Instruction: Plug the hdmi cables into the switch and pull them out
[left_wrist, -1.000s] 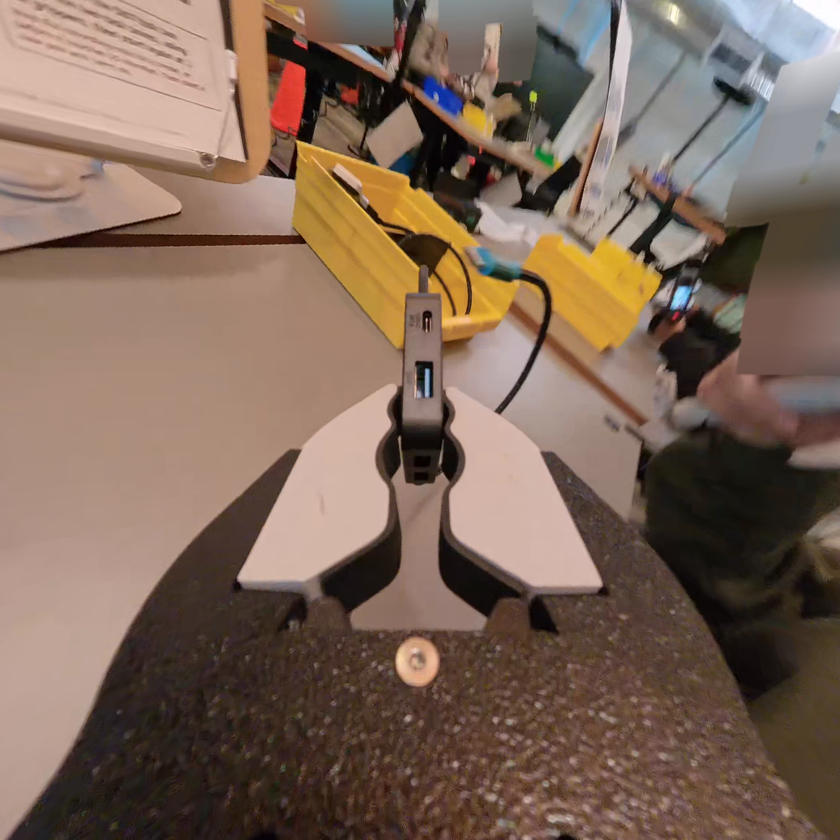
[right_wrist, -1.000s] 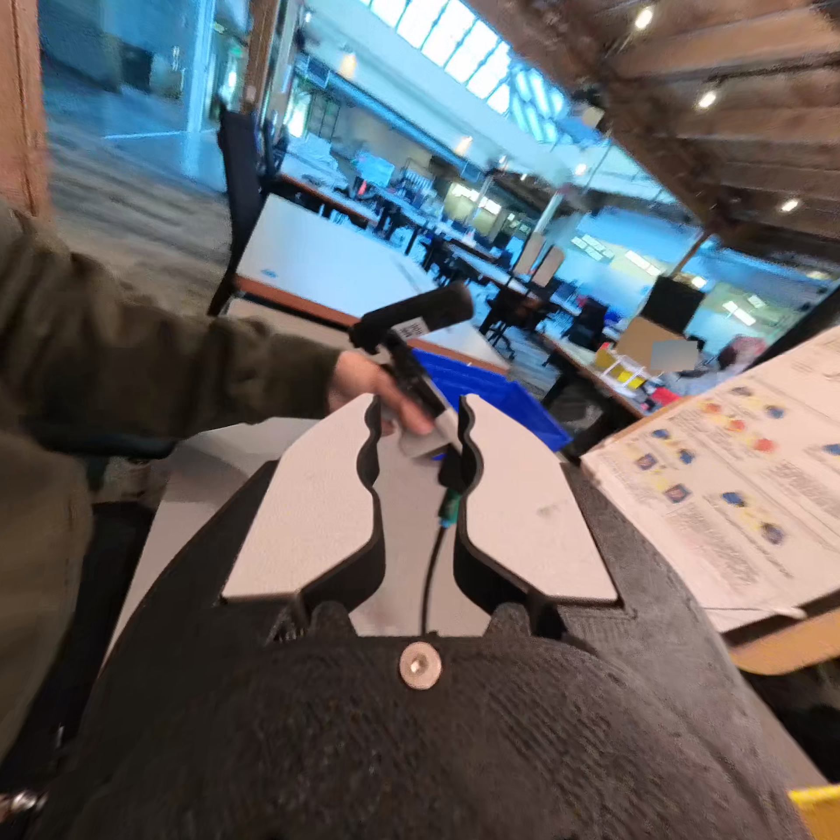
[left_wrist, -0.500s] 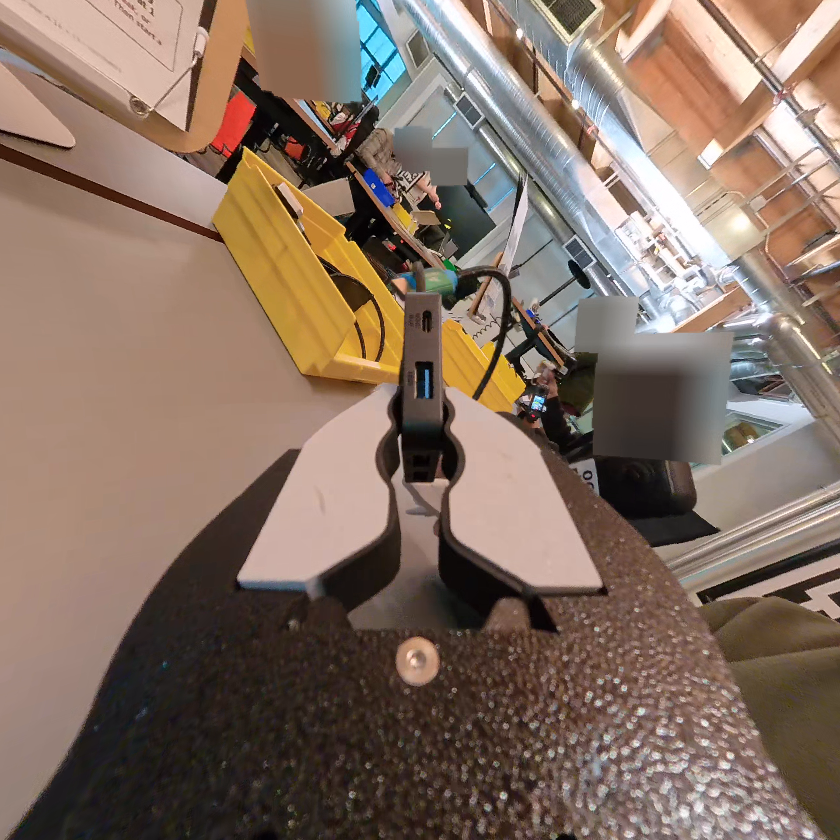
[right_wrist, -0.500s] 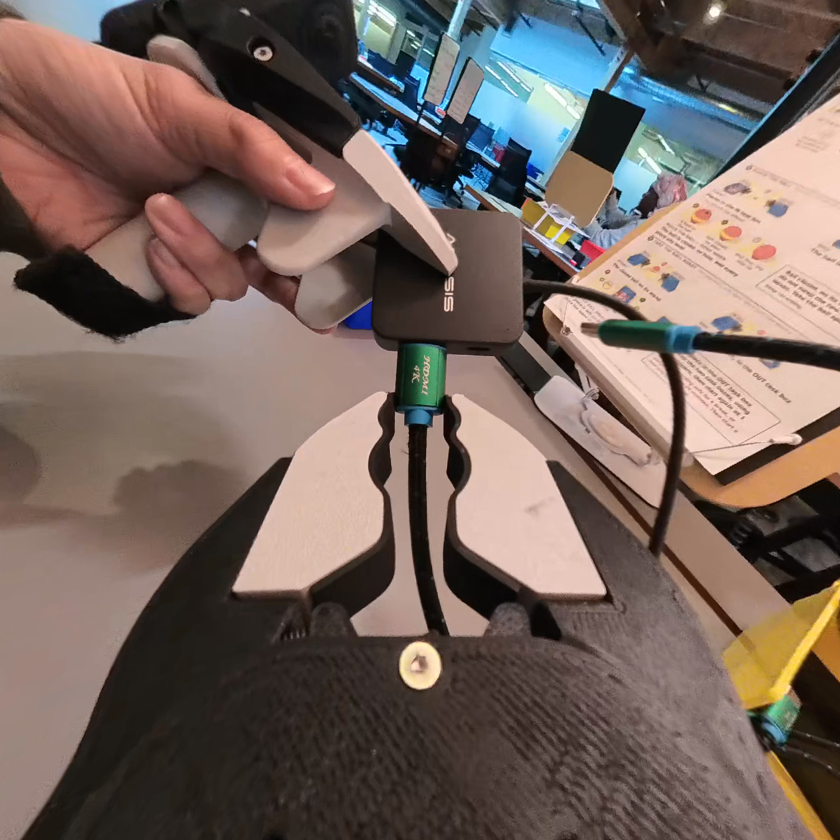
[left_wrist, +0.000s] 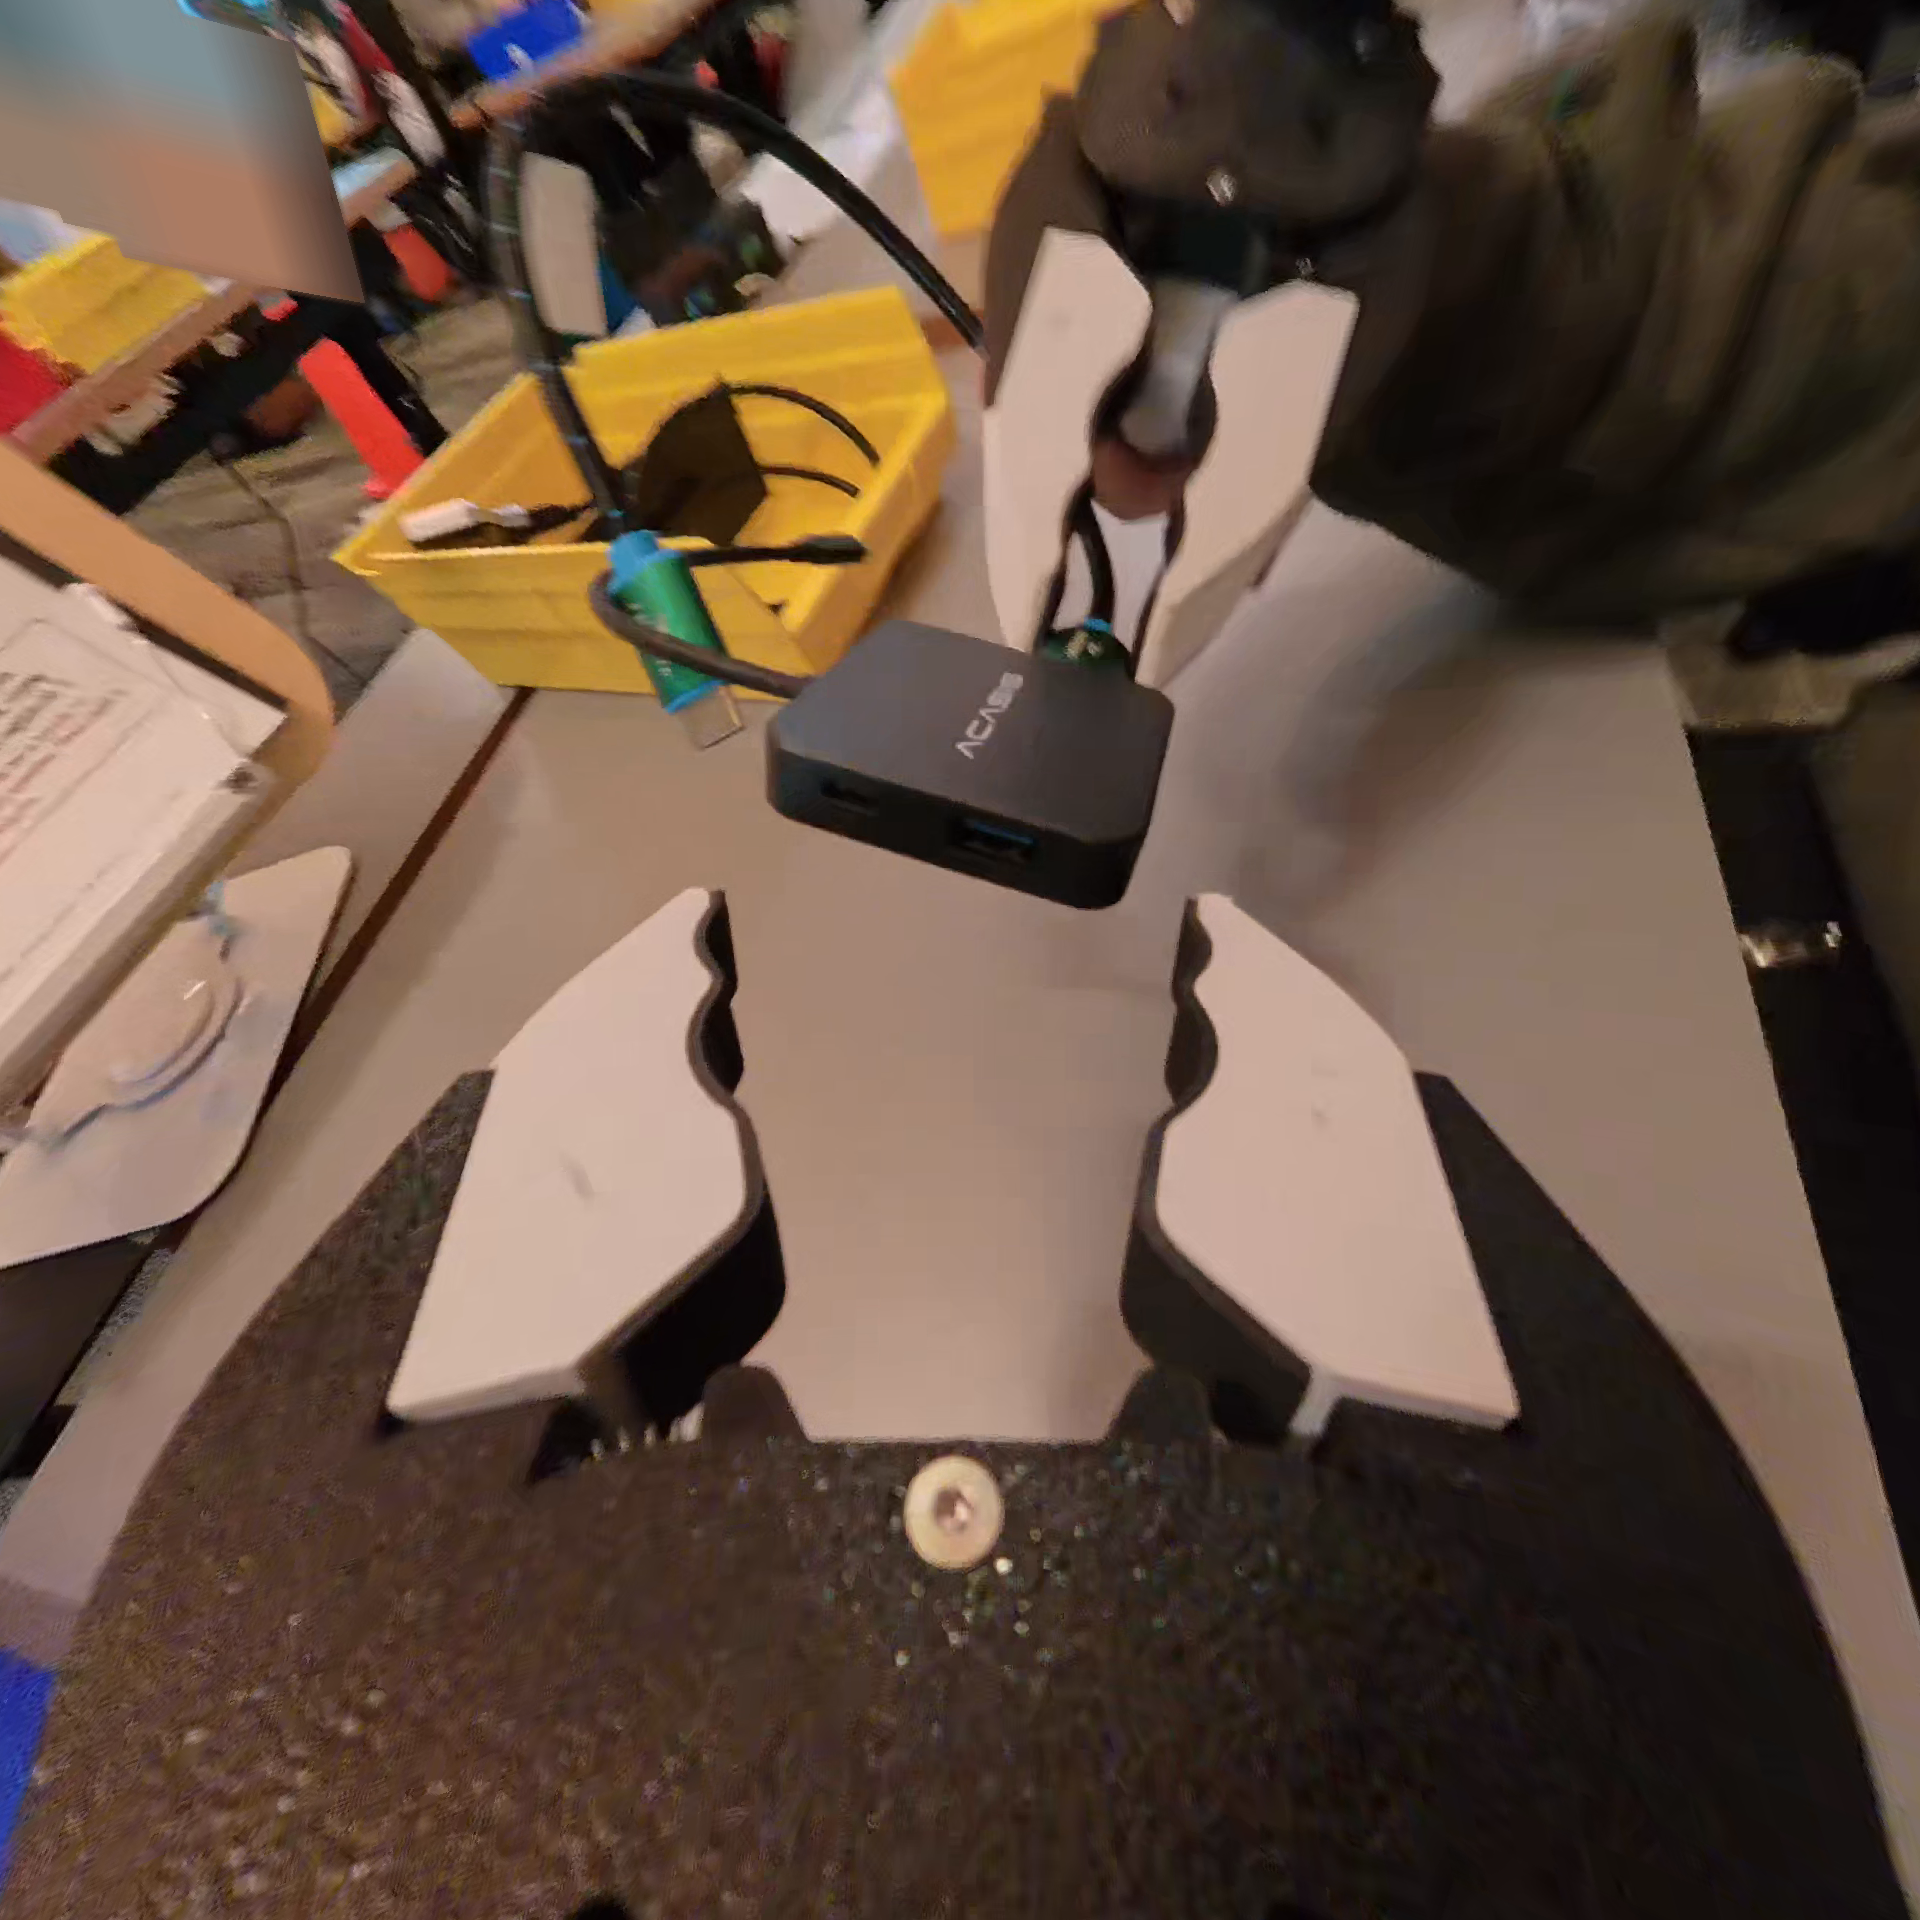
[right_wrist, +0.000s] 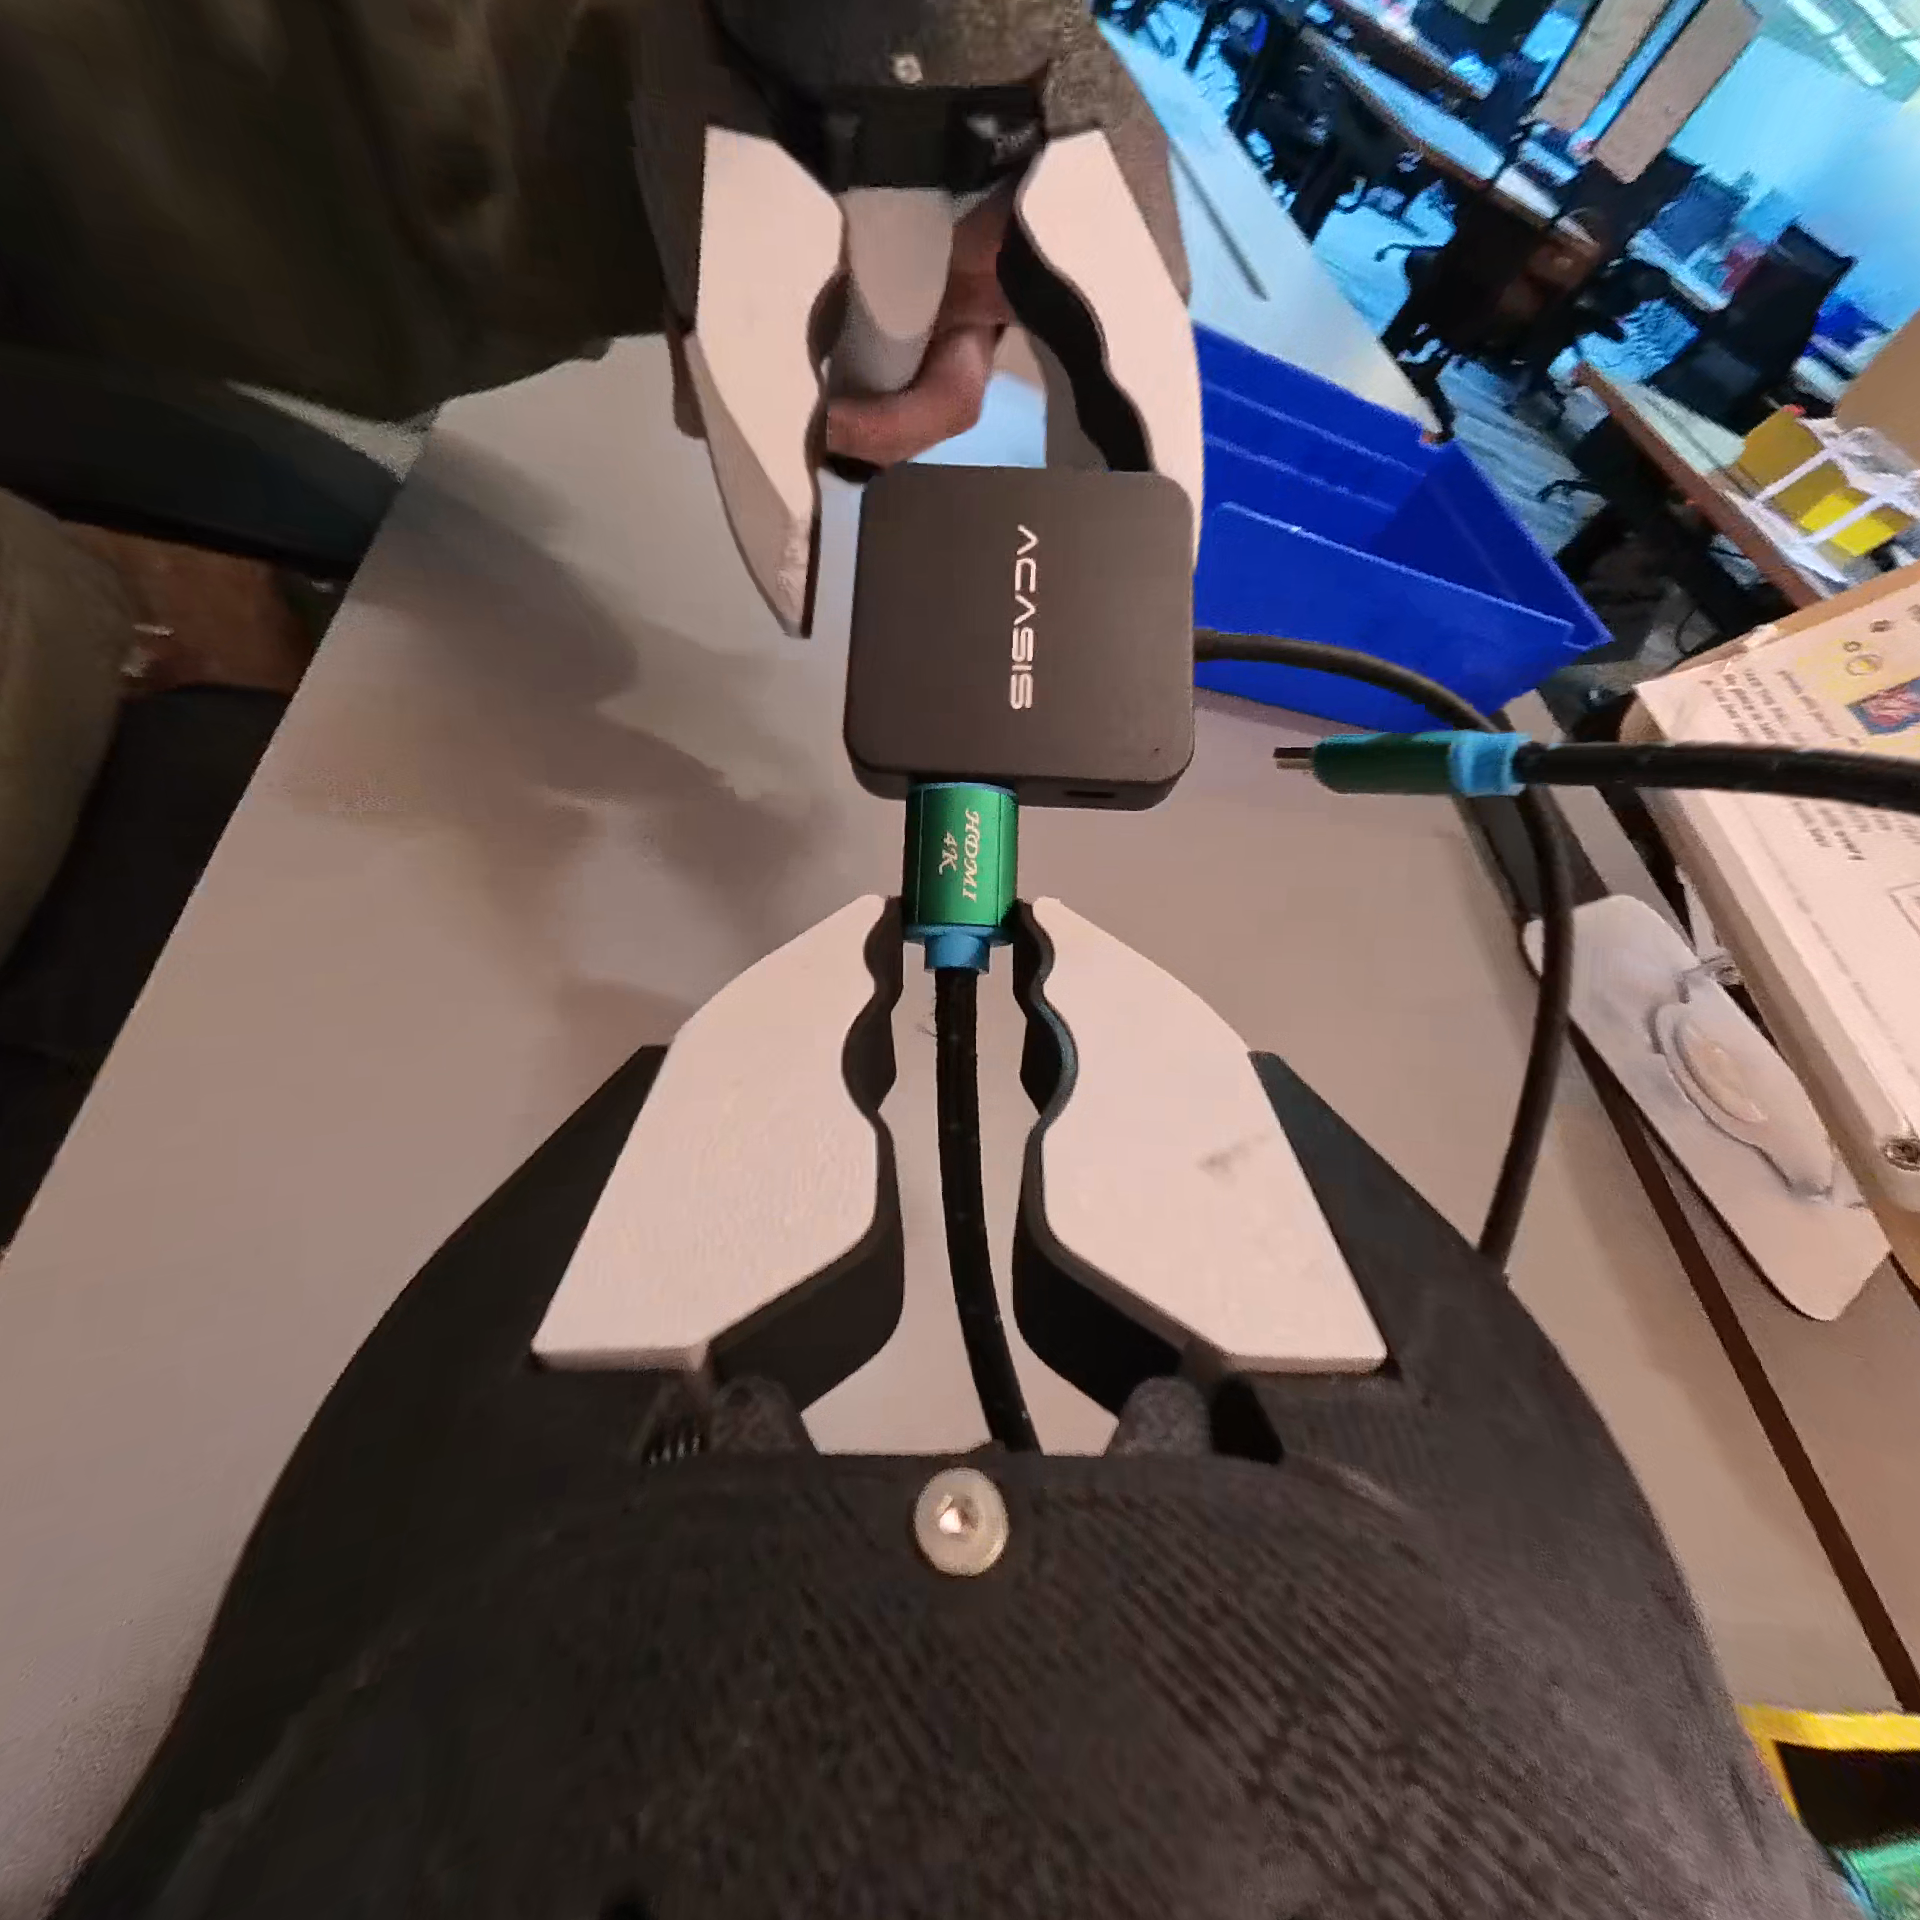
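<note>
Grey table (left_wrist: 935, 1091) is seen under both grippers, with a yellow bin (left_wrist: 665, 582) at its far edge. A black switch (right_wrist: 1023, 644) is held above the table, not resting on it. One green plug (right_wrist: 958, 868) is seated in its near port, and its rear end is pinched by the right gripper (right_wrist: 956, 920), whose jaws are nearly closed on it, with the cable (right_wrist: 977, 1195) running back between them. The left gripper (left_wrist: 951, 914) is spread wide and holds nothing; the switch hangs just in front of it, untouched. A second green plug (right_wrist: 1403, 777) hangs free just beside the switch.

The step in hand is judged to be the pulling out. For the next move, the switch should be clamped by the left gripper, so that the plug can be drawn straight back without twisting.
</note>
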